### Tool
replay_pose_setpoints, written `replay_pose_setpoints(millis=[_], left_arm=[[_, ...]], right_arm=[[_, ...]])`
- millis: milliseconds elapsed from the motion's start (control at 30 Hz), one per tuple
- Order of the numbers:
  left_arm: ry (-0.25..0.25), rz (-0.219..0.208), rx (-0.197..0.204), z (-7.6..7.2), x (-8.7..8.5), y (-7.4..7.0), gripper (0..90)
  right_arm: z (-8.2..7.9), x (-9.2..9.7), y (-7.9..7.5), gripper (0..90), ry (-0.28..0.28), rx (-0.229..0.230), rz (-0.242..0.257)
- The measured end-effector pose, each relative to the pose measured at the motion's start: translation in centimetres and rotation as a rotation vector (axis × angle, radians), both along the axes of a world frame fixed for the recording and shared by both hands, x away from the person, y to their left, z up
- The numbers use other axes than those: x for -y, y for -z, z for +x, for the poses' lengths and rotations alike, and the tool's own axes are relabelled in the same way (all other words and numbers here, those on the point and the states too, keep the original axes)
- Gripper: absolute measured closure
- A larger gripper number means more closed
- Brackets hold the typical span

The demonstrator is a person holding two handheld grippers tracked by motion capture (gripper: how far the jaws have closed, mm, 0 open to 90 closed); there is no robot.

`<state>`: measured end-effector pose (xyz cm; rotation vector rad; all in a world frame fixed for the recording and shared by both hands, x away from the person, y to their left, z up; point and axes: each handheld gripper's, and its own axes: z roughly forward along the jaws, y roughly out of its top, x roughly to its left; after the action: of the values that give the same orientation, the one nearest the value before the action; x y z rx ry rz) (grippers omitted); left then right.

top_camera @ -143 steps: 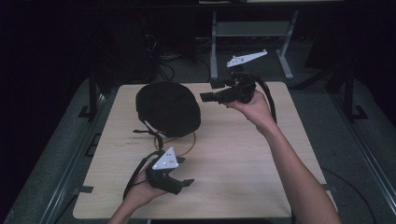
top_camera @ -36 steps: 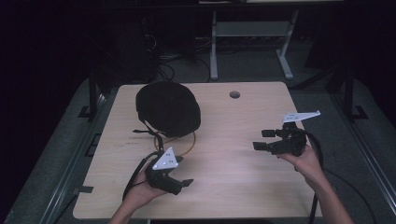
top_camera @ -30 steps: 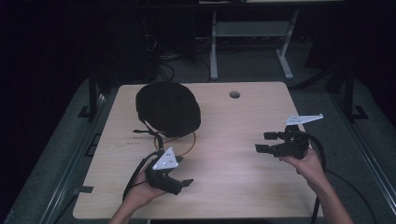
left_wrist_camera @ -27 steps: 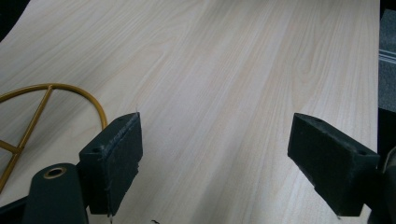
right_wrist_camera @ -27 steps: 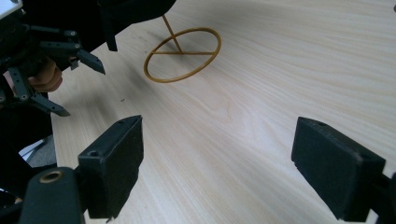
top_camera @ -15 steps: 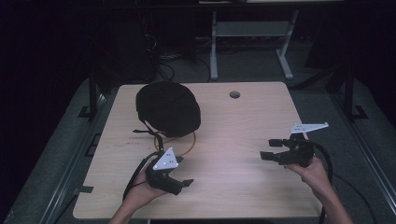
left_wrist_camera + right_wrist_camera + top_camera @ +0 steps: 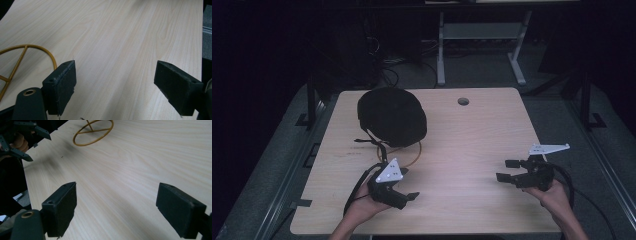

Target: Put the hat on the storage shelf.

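Now right gripper [image 7: 508, 170] nearer table [image 7: 472, 135] edge

Wooden table [image 7: 472, 135], black helmet [image 7: 392, 116] (gold ring [image 7: 412, 150] beside)

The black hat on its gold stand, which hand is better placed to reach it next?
Probably the left. The left claw sits open just in front of the gold stand under the black hat, with the ring beside its jaws in the left gripper view. The right claw is open too, near the table's far right edge.
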<state>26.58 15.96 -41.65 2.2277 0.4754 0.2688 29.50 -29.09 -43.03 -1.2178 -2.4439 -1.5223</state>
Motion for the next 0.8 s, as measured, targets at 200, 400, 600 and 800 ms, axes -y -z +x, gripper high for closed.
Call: replay_pose_setpoints(millis=[200, 400, 600, 800], left_arm=[[0.001, -0.002, 0.0, 0.0, 0.0, 0.0, 17.8], [0.0, -0.003, -0.003, 0.0, -0.1, 0.1, 17.8], [0.0, 0.002, -0.004, 0.0, -0.1, 0.0, 17.8], [-0.004, -0.01, -0.016, 0.1, 0.1, 0.2, 17.8]], right_arm=[[-1.0, 0.6, 1.0, 16.1, 0.023, -0.008, 0.008], [-1.9, 1.1, 1.9, 16.2, 0.04, -0.013, 0.009], [-2.9, 1.1, 2.7, 16.2, 0.047, -0.006, -0.004], [-4.6, 0.6, 3.1, 16.1, 0.061, 0.029, 0.007]])
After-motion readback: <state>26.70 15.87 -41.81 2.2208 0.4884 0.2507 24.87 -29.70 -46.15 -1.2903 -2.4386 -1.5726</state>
